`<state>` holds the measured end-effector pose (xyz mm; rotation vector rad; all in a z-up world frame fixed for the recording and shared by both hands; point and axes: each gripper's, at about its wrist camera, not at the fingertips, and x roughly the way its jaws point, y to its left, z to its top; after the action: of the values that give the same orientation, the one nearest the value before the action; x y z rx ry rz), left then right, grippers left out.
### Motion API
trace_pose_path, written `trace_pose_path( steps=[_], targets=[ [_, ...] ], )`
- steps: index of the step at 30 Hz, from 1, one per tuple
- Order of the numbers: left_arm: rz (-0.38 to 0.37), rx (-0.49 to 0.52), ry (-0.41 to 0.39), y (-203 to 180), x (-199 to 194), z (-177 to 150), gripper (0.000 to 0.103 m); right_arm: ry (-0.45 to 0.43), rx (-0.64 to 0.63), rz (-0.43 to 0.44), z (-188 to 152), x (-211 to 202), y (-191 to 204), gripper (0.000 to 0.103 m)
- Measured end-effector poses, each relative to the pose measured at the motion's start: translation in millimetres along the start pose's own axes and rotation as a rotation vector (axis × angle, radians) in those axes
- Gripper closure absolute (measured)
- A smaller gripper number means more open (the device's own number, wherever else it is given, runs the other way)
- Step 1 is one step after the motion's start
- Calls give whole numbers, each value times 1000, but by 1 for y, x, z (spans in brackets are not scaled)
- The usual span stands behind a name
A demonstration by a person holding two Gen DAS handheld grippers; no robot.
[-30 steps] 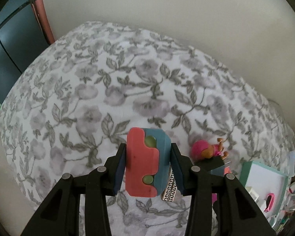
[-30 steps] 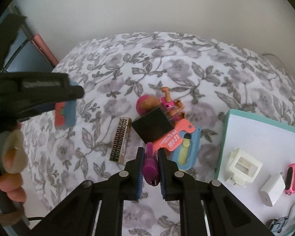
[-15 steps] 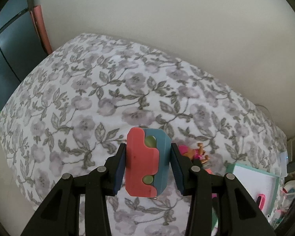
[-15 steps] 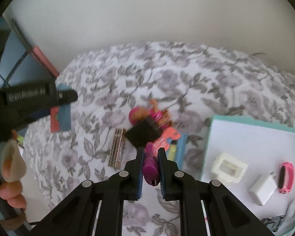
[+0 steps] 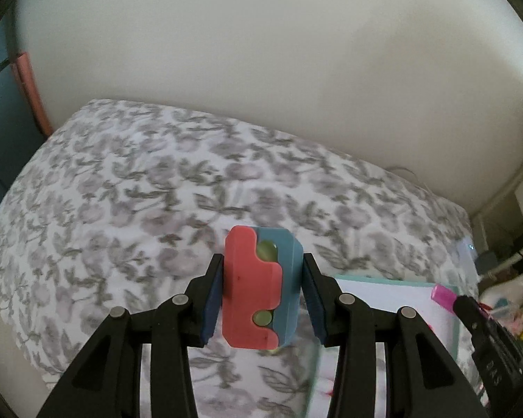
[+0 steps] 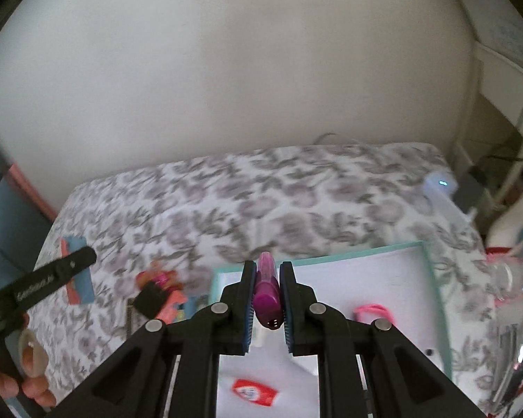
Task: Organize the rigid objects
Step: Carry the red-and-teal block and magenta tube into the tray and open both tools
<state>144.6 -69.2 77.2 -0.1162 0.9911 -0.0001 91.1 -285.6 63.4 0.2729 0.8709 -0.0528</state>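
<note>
My left gripper (image 5: pixel 261 299) is shut on a red and blue block with green dots (image 5: pixel 261 289), held above the floral bedspread (image 5: pixel 150 181). My right gripper (image 6: pixel 266 303) is shut on a purple-pink tube (image 6: pixel 266 289), held over the white tray with a teal rim (image 6: pixel 432 275). From the right wrist view the left gripper (image 6: pixel 52 275) with its block (image 6: pixel 78 271) is at the far left. From the left wrist view the right gripper's finger (image 5: pixel 484 331) and the pink tube (image 5: pixel 444 294) show at the right over the tray (image 5: pixel 383 296).
On the bedspread left of the tray lie a pink doll (image 6: pixel 158 275), a black square (image 6: pixel 151 299), an orange card (image 6: pixel 172 308) and a patterned bar (image 6: pixel 131 317). A pink band (image 6: pixel 373 311) lies in the tray. A white device with a light (image 6: pixel 439 188) is at the bed's right edge.
Both grippers have lifted and swung right with their objects. The right gripper now hangs over the tray; the doll and loose items have dropped out of the left wrist view.
</note>
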Motion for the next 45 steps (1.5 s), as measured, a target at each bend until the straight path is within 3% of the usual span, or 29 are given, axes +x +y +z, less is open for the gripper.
trace_pose_path(
  steps=[8, 21, 31, 45],
  targets=[
    [-56, 111, 45, -65, 14, -18, 58, 6, 78, -107, -2, 1, -53, 89],
    [-46, 292, 127, -139, 46, -55, 58, 59, 151, -239, -14, 12, -119, 89],
    [-21, 360, 203, -160, 77, -80, 59, 145, 159, -278, -27, 39, -141, 88],
    [-3, 359, 218, -159, 81, -80, 58, 208, 132, -307, -34, 56, -142, 88]
  ],
)
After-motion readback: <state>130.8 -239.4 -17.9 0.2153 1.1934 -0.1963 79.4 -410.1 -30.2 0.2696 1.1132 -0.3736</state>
